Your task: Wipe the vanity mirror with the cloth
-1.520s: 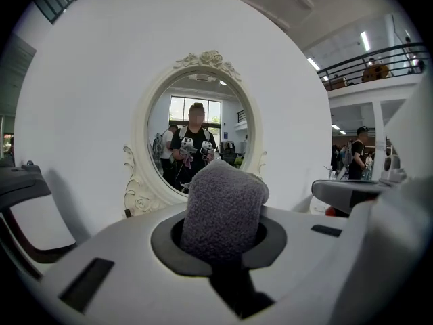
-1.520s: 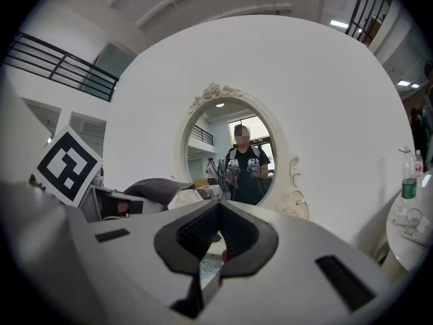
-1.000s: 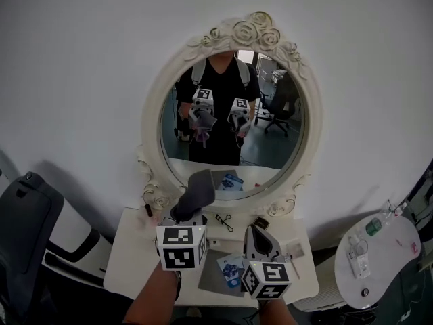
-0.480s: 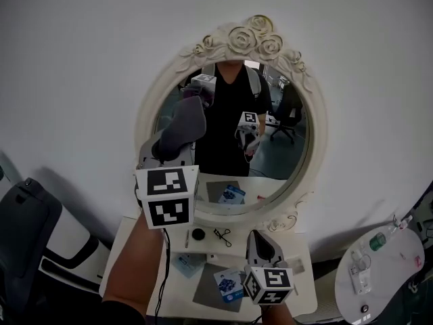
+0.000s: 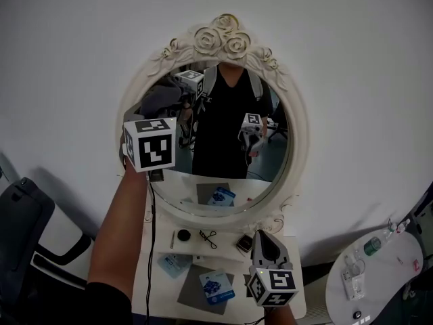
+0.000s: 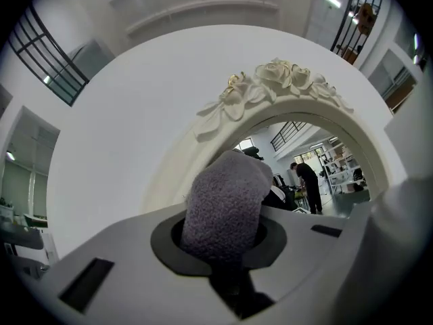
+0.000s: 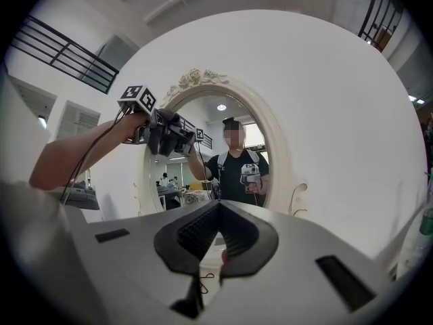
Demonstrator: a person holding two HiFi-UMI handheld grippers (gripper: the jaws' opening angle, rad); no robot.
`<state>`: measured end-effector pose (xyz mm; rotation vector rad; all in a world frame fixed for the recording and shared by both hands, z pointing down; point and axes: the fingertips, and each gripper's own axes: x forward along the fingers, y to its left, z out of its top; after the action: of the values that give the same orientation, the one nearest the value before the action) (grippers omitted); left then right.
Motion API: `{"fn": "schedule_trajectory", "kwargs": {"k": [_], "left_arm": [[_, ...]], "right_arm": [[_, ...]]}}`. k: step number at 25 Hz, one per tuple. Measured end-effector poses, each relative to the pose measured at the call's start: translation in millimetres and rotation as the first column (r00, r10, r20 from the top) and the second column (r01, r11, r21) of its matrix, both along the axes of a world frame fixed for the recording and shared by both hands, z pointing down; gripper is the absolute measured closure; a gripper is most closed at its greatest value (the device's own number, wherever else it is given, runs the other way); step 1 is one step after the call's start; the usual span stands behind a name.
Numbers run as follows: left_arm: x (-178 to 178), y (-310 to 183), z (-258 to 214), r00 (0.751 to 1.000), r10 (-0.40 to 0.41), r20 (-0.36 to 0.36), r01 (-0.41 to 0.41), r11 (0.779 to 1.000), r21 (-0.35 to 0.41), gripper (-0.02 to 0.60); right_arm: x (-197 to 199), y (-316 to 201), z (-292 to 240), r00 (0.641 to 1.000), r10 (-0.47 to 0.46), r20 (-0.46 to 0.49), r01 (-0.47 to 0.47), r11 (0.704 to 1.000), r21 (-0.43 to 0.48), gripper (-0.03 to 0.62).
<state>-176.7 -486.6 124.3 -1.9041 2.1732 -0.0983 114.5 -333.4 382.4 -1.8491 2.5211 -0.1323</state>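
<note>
- Left hand-held gripper (image 5: pixel 161 108) is raised to the mirror's (image 5: pixel 223 161) upper-left edge, just below the rose crest (image 5: pixel 220 38).
- It is clenched on the cloth (image 6: pixel 223 208). The grey, nubbly wad fills the gap between the jaws and sticks out past the tips toward the glass.
- From the head view the cloth (image 5: pixel 160 97) overlaps the glass at the inner left rim. I cannot tell whether it is touching or just short of the glass.
- Right hand-held gripper (image 5: pixel 268 248) is low, below the mirror's bottom rim and over the tabletop (image 5: pixel 152 283). Its jaws are pressed together with nothing between them (image 7: pixel 218 239). It looks idle.
- Below the mirror, the tabletop holds a grey pad (image 5: pixel 193 296), a blue packet (image 5: pixel 216 286) and a lash curler (image 5: pixel 208 237), all well apart from the cloth.

Progress, as a judgement:
- The cloth is picked up and brought to the glass, so the approach is done.
- The wipe itself looks to be only at its start, in the top-left corner.
- The centre, right side and lower arc of the glass are left to cover.
- No smears or streaks show on the glass, so cleaned and uncleaned areas cannot be told apart.
</note>
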Motion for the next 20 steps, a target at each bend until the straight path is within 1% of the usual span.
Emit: {"fn": "schedule_trajectory", "kwargs": {"k": [6,11,15,18,20], "left_arm": [[3.2,-5.1,-7.9,0.999,-0.035,-0.02,0.036,0.999,0.023,0.528],[14.1,-4.3,-20.6,0.999,-0.036,-0.003,0.036,0.998,0.055,0.526],[36.5,-4.1,-35.6,0.999,0.003,0.032,-0.006,0.996,0.088,0.526],[59.7,-3.3,-47.7,0.996,0.057,0.062,-0.062,0.993,0.097,0.526],[75.2,-3.7,-55.7,0.993,0.099,0.066,-0.105,0.99,0.092,0.526]], "right_arm": [[24.0,-2.1,1.5,0.999,0.047,0.015,-0.047,0.999,-0.015,0.591],[27.3,-2.2,2.5,0.999,0.048,0.02,-0.047,0.999,-0.018,0.591],[29.0,-0.3,4.6,0.999,0.051,0.019,-0.051,0.999,-0.019,0.591],[35.5,3.5,5.3,0.997,0.067,0.024,-0.067,0.998,-0.016,0.591],[42.6,6.1,6.5,0.996,0.085,0.031,-0.084,0.996,-0.018,0.591]]}}
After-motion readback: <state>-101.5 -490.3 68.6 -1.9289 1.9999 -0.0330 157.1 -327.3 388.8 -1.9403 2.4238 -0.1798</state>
